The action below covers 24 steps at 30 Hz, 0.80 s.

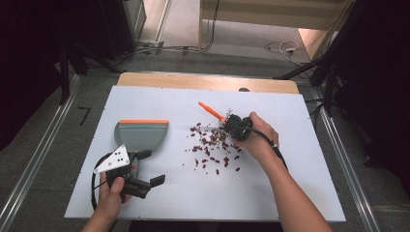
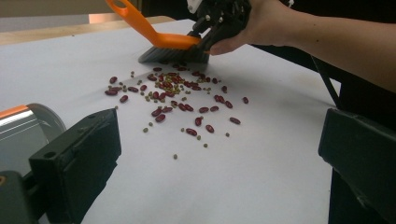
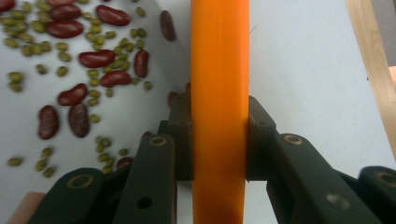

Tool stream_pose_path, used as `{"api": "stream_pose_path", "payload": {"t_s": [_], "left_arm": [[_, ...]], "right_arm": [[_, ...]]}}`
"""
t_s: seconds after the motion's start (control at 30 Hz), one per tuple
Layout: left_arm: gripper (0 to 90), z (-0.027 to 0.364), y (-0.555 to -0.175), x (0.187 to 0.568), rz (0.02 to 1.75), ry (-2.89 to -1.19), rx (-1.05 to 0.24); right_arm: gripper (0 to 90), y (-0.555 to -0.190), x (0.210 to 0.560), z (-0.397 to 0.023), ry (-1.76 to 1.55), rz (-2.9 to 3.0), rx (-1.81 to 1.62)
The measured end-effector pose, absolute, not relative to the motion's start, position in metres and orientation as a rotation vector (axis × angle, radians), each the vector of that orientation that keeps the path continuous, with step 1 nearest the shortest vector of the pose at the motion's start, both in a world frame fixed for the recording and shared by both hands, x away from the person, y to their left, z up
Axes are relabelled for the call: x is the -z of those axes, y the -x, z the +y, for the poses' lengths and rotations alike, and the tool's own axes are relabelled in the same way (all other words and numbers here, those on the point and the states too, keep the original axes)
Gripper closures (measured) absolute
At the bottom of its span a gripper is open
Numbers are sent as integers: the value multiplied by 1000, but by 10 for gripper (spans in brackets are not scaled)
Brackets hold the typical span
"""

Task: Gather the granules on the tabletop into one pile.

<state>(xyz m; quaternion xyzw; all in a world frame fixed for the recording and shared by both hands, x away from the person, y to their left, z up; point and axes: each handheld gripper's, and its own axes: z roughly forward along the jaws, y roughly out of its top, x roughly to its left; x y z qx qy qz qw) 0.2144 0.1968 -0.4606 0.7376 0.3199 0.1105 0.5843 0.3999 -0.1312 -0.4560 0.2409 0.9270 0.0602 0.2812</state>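
Observation:
An orange-handled brush [image 1: 211,111] with dark bristles [image 2: 173,54] rests its bristles on the white sheet at the far edge of a scatter of red kidney beans and small green beans [image 1: 212,147]. My right gripper [image 1: 235,126] is shut on the brush handle [image 3: 219,93], both jaws pressing its sides. A grey dustpan with an orange edge [image 1: 141,133] lies on the left of the sheet, its rim [image 2: 18,119] showing in the left gripper view. My left gripper [image 1: 147,169] is open and holds nothing, just in front of the dustpan.
The beans spread across the middle of the white sheet [image 1: 270,193], which covers a wooden table [image 1: 208,81]. Bare sheet lies in front of and to the right of the beans. Cables run over the floor [image 1: 285,47] beyond the table.

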Motion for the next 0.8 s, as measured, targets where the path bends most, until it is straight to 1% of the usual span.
{"api": "stream_pose_path", "payload": {"t_s": [0.43, 0.5, 0.63, 0.8], "left_arm": [[3, 200, -215, 462, 757, -1724, -272], [3, 200, -215, 462, 759, -1726, -278], [3, 202, -215, 462, 764, -1722, -281], [3, 202, -215, 463, 766, -1715, -290]], "right_arm": [[688, -367, 452, -125, -533, 2557, -213], [688, -367, 447, -126, -516, 2569, -227], [687, -380, 431, -129, -543, 2519, -337], [687, -398, 430, -101, -422, 2470, -300]]}}
